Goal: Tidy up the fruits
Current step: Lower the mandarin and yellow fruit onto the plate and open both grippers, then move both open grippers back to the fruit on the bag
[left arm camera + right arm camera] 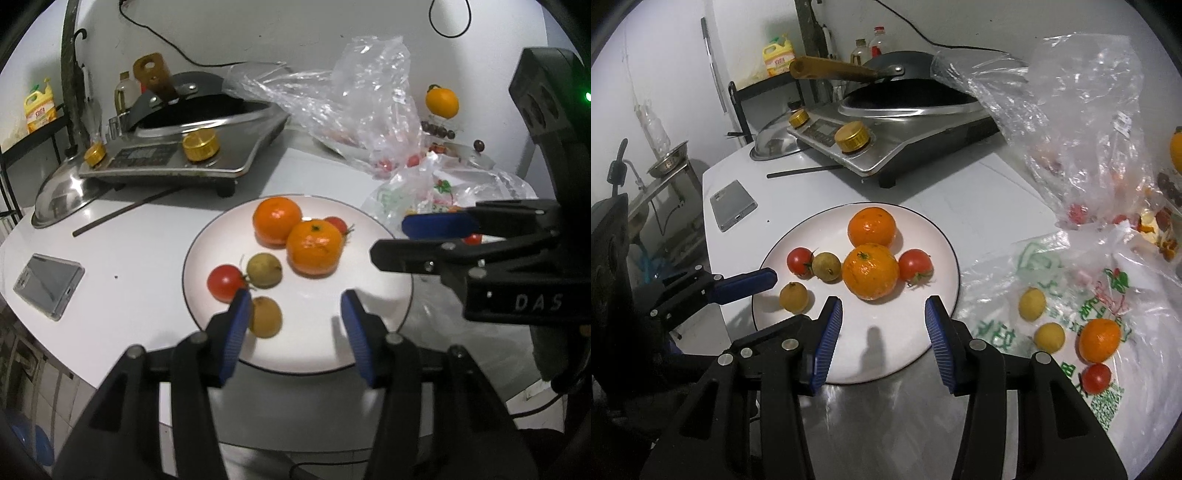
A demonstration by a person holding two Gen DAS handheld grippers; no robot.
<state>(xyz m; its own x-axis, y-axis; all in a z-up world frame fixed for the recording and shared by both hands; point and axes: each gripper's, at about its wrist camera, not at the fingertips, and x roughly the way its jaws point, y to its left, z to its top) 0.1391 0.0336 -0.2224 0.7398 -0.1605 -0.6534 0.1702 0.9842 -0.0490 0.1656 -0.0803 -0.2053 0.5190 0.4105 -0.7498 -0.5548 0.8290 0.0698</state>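
On the plate [945, 243]: two oranges [870, 272], two tomatoes [915, 264], two small brown fruits [793, 296]. On the printed bag [1108, 387]: two yellow fruits [1049, 336], one orange [1099, 339], one tomato [1096, 378].

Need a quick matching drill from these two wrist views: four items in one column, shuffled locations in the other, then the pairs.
Items
1. phone
2. front orange
3. yellow bottle
4. lone red tomato

Locations
A. on the printed plastic bag, right of the plate
B. on the shelf by the back wall
C. flat on the white table, left of the plate
D. on the white plate, between a tomato and a brownish fruit

Pairs: 1-C, 2-D, 3-B, 4-A
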